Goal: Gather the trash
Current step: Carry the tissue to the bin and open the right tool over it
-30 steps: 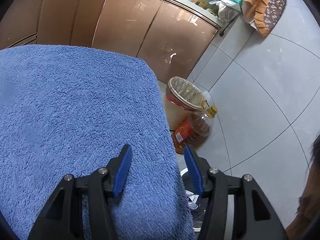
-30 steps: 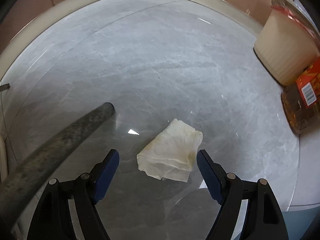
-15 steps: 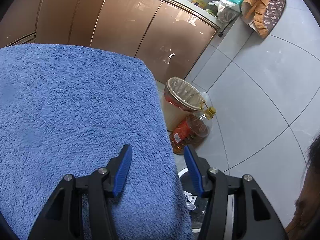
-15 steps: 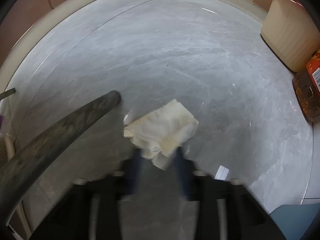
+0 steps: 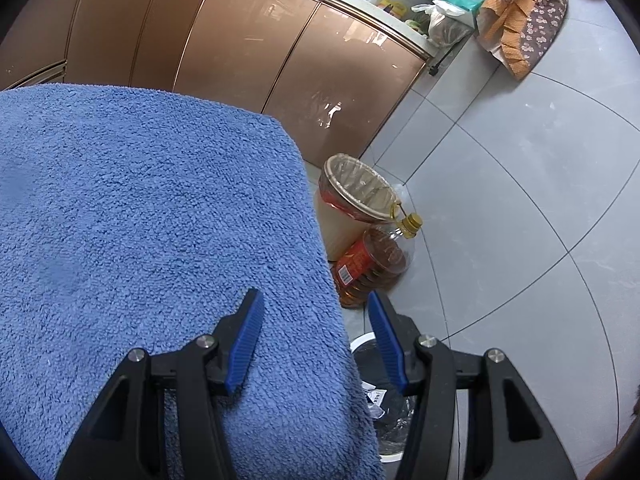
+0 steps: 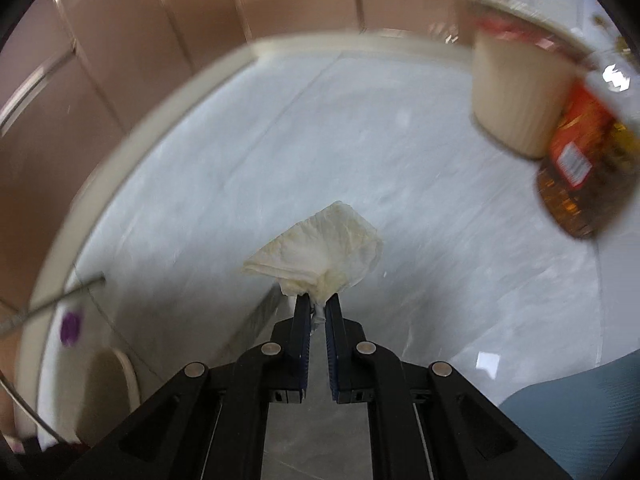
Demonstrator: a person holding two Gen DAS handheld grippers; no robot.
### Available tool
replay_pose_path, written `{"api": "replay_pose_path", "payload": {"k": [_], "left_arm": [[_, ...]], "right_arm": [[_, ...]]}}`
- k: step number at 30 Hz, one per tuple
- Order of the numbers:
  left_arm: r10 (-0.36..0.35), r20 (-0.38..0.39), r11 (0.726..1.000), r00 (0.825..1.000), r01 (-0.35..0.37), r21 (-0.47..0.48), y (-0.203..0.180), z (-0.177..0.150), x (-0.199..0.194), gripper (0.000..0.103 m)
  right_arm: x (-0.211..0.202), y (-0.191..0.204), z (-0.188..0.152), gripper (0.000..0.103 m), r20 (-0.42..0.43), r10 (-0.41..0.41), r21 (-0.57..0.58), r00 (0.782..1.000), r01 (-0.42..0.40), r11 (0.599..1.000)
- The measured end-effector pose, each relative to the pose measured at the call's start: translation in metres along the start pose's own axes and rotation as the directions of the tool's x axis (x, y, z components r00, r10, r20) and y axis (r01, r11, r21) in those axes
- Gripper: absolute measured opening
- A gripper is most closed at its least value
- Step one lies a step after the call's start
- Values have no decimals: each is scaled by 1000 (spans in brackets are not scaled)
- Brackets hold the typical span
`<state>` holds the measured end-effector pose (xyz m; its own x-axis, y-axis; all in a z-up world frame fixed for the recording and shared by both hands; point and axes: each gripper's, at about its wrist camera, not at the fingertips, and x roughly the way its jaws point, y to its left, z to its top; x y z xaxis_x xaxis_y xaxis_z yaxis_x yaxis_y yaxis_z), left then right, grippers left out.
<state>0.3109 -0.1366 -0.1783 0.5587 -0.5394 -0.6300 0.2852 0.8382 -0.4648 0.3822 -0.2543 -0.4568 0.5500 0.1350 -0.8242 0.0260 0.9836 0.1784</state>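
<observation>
Your right gripper (image 6: 317, 305) has its 2 fingers clenched on the crumpled tissue (image 6: 320, 246), which sits lifted above the grey floor (image 6: 420, 200). Off to its right stand the cream bin (image 6: 516, 96) and the oil bottle (image 6: 584, 176), touching. Your left gripper (image 5: 314, 322) hangs released over the blue towel (image 5: 140, 220), with a second bin (image 5: 390, 426) just below its right finger.
</observation>
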Motion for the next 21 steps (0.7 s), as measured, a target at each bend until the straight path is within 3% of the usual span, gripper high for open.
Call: {"api": "replay_pose_path", "payload": {"k": [4, 12, 17, 21], "left_arm": [[-4, 0, 1000, 1000, 4, 3, -1, 0, 0, 52], [-6, 0, 1000, 1000, 6, 0, -4, 1, 3, 52], [-7, 0, 1000, 1000, 7, -2, -4, 1, 3, 52], [-7, 0, 1000, 1000, 7, -2, -4, 1, 3, 52]], "right_arm": [[-33, -26, 25, 7, 98, 0, 93, 995, -10, 996], [-106, -61, 53, 7, 267, 16, 179, 963, -66, 982], [-168, -88, 40, 7, 349, 17, 221, 937, -99, 970], [-215, -101, 16, 7, 373, -13, 254, 928, -88, 963]]}}
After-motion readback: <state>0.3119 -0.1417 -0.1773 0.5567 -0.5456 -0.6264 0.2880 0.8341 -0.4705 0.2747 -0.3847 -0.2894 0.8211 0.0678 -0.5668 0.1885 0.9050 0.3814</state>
